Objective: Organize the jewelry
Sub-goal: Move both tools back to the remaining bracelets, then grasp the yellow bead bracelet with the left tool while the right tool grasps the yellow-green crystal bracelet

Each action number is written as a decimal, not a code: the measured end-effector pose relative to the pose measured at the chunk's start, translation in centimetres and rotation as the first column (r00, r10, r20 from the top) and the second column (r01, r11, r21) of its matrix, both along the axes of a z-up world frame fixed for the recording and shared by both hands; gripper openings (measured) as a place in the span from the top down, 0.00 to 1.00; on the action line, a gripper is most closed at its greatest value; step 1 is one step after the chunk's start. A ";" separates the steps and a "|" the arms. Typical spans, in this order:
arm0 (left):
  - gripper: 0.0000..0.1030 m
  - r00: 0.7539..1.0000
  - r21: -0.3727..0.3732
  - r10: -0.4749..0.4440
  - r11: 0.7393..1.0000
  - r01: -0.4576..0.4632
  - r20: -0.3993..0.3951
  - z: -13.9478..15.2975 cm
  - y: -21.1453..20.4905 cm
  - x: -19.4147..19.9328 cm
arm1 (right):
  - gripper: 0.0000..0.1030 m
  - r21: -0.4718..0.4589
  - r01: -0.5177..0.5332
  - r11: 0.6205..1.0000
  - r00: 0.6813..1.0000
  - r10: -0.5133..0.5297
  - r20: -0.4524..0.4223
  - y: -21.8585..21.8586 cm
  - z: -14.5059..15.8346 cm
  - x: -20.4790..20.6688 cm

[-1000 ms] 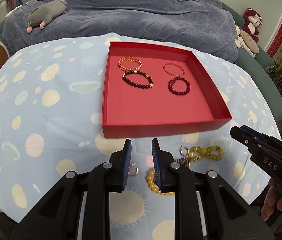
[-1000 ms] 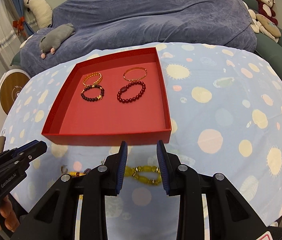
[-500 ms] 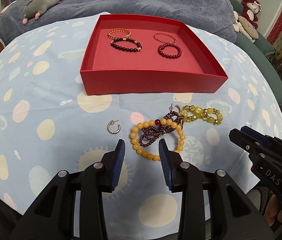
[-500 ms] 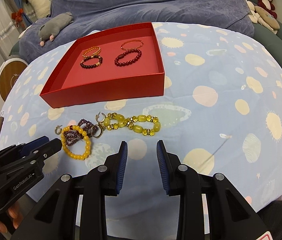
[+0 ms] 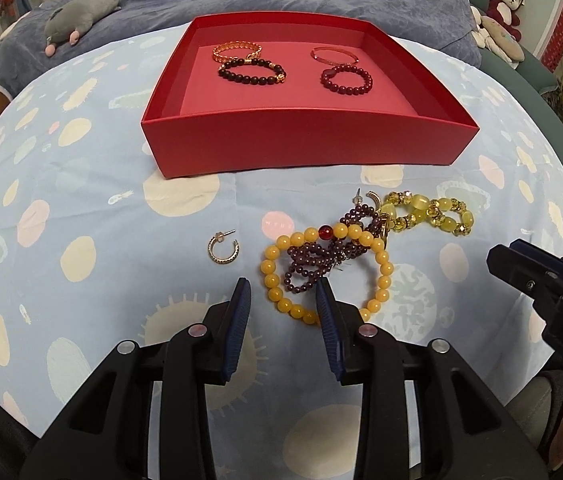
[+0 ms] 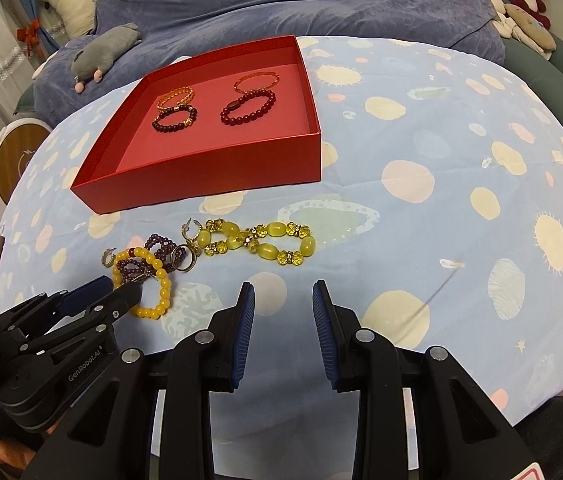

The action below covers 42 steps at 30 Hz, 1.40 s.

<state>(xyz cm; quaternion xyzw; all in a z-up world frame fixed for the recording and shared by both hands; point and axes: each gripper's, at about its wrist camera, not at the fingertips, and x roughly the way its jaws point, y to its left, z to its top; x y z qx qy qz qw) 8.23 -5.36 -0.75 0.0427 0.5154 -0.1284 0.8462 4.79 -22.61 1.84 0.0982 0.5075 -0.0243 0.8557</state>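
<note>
Four bracelets lie inside the shallow red cardboard tray (image 5: 305,142): a gold chain bracelet (image 5: 236,49) and a dark brown bead bracelet (image 5: 251,72) on its left half, a thin rose-gold bangle (image 5: 334,54) and a dark red bead bracelet (image 5: 346,79) on its right half. On the pale blue spotted tablecloth (image 5: 81,208) in front of the tray sits a tangle: a round yellow bead bracelet (image 5: 381,276) overlapped by a purple small-bead strand (image 5: 313,260), touching a twisted yellow-green stone bracelet (image 5: 427,216). A gold hoop earring (image 5: 223,246) lies apart to the left, and a second hoop earring (image 5: 373,199) rests at the tangle's far edge.

The left gripper (image 5: 283,294) hovers with its jaws parted and nothing between them, its right finger overlapping the yellow bead bracelet's near rim. The right gripper (image 6: 281,295) is likewise spread and empty, near the stone bracelet (image 6: 259,242). Only the right wrist view shows a gold ring (image 6: 184,261) beside the purple strand and the left gripper's tip right at the yellow beads.
</note>
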 end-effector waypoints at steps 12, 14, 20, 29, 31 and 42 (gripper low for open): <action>0.93 1.000 -0.025 0.020 0.999 -0.020 -0.016 0.1 2.4 -0.6 | 0.71 -0.001 0.017 1.000 1.000 -0.017 -0.007 -0.5 -0.5 0.6; 0.93 0.999 -0.030 0.031 0.999 -0.031 -0.019 0.1 2.9 -0.7 | 0.71 0.000 0.020 1.000 1.000 -0.020 -0.005 -0.6 -0.5 0.9; 0.93 0.998 -0.043 0.047 0.998 -0.048 -0.030 0.2 3.7 -0.7 | 0.71 -0.001 0.032 0.999 0.999 -0.032 0.001 -0.9 -0.7 2.0; 0.93 0.998 -0.049 0.046 0.998 -0.048 -0.032 0.0 3.8 -0.5 | 0.71 -0.008 0.031 0.999 0.999 -0.031 -0.022 -1.2 -1.9 4.1; 0.93 0.998 -0.052 0.047 0.997 -0.049 -0.032 0.0 3.8 -0.4 | 0.71 -0.005 0.030 1.000 0.999 -0.030 -0.029 -1.1 -2.2 4.3; 0.93 0.998 -0.067 0.046 0.997 -0.049 -0.035 0.0 3.9 -0.1 | 0.81 -0.001 0.037 0.999 0.999 -0.037 -0.028 -1.3 -2.9 4.6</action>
